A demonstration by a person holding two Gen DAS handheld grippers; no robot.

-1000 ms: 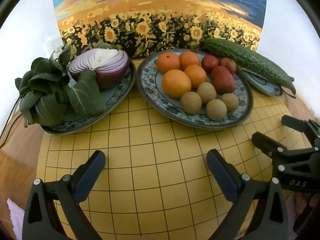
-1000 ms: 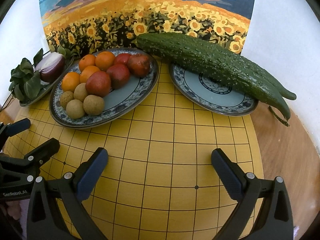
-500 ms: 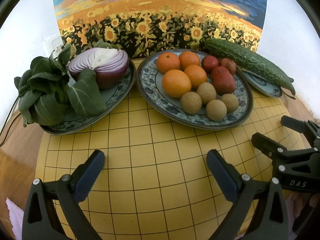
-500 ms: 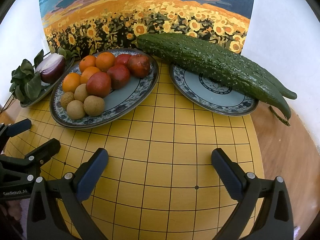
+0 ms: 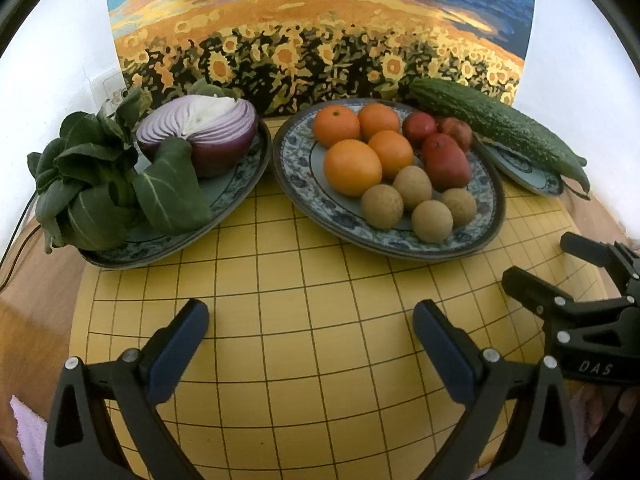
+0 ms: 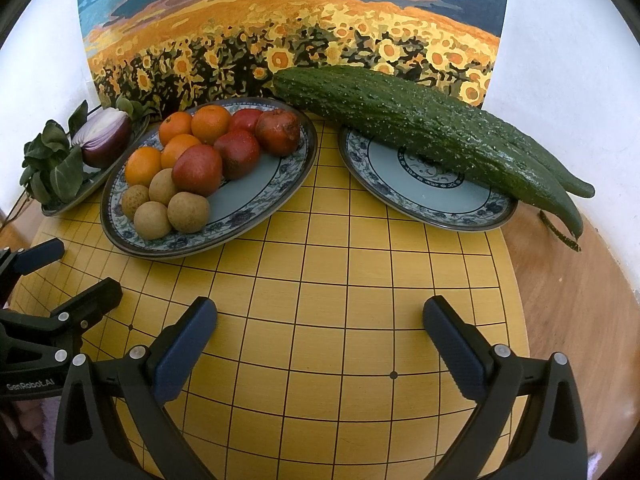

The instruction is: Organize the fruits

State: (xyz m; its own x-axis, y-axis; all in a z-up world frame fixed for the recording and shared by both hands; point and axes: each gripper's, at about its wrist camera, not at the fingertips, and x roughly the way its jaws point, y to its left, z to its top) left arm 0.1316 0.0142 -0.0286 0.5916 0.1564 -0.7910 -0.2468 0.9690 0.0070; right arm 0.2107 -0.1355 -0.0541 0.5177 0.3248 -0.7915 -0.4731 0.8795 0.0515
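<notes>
Spreading under everything is the yellow grid board [image 5: 304,320], and both grippers hover low over its near edge with nothing in them. The sunflower painting [image 6: 288,32] closes the far side.

From the right wrist view, the fruit plate [image 6: 276,184] lies at about eleven o'clock of the right gripper [image 6: 320,344], and the plate with the bitter gourd [image 6: 432,132] at about one o'clock; the gourd's long axis runs from eleven o'clock down toward three, overhanging that plate's rim on the right. From the left wrist view, the same fruit plate [image 5: 304,196] sits at about one o'clock of the left gripper [image 5: 310,344], while the vegetable plate [image 5: 236,188], holding the halved red onion [image 5: 200,136] and the leafy greens [image 5: 104,184], sits at about eleven o'clock.

On the fruit plate the oranges [image 5: 352,166] are grouped at the far left, the red fruits [image 5: 446,160] at the far right, and the small brown longan-like fruits [image 5: 412,204] nearest the grippers; the groups touch one another.

Both pairs of jaws stand wide apart. The fruit looks already sorted by kind, so I judge little is left. If a fruit must be taken, the brown ones are closest, and the two grippers seem about equally near the plate.
</notes>
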